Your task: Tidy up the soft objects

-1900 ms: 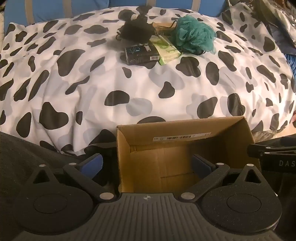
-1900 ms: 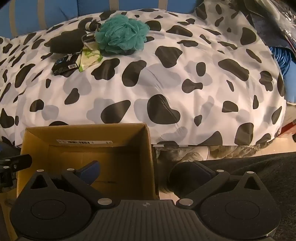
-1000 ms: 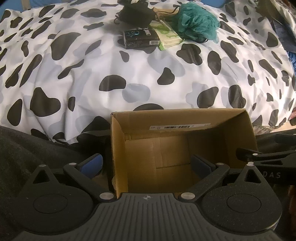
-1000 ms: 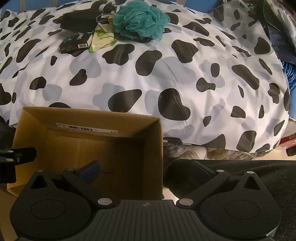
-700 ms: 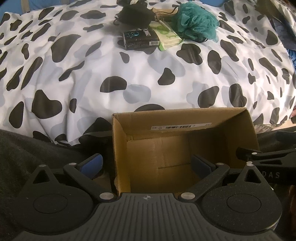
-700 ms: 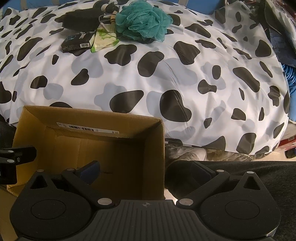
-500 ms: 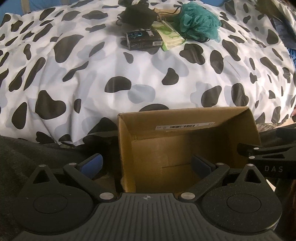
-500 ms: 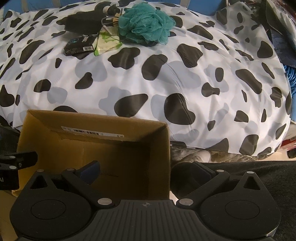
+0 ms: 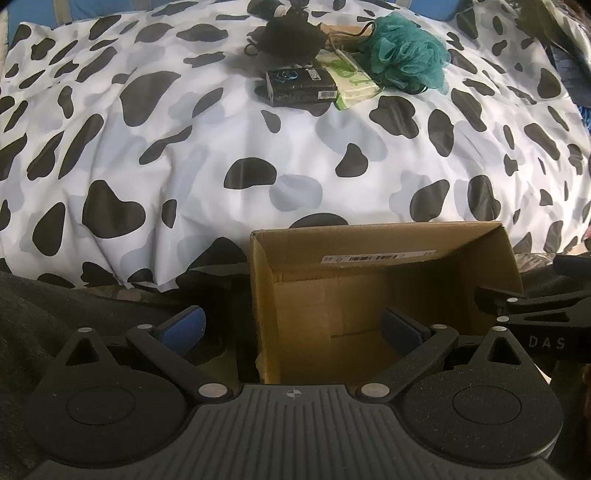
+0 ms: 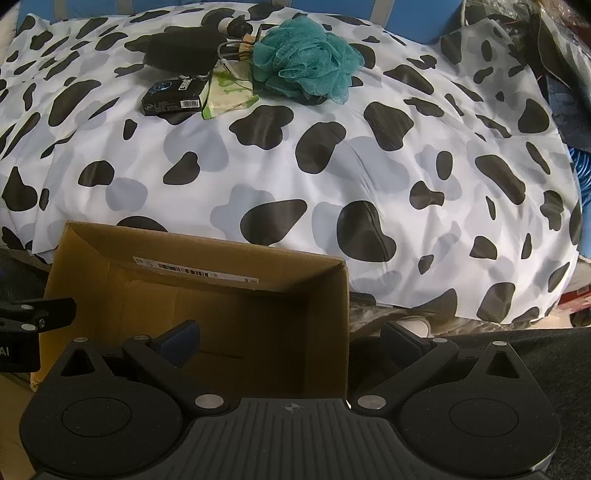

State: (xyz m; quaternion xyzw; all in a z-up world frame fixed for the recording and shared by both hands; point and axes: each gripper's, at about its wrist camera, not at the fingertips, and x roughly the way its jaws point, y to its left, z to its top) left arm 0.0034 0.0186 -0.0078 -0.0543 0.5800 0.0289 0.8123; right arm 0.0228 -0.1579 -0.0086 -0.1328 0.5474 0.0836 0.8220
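A white bedspread with black and grey cow-patch print (image 9: 303, 155) fills most of both views, rumpled into soft folds on its left side and draping over the bed's near edge. Behind it runs a blue backing with pale beige stripes (image 10: 399, 18). Dark crumpled fabric and plastic (image 10: 554, 48) heaps at the far right corner. Down low, dark grey cloth (image 9: 33, 317) covers the foreground. Light is dim and warm-toned.

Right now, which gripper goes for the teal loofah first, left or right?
Right, probably. Both the left gripper and the right gripper are open, straddling opposite walls of the empty cardboard box. The teal loofah sits at the right end of the pile, nearly straight ahead in the right view.
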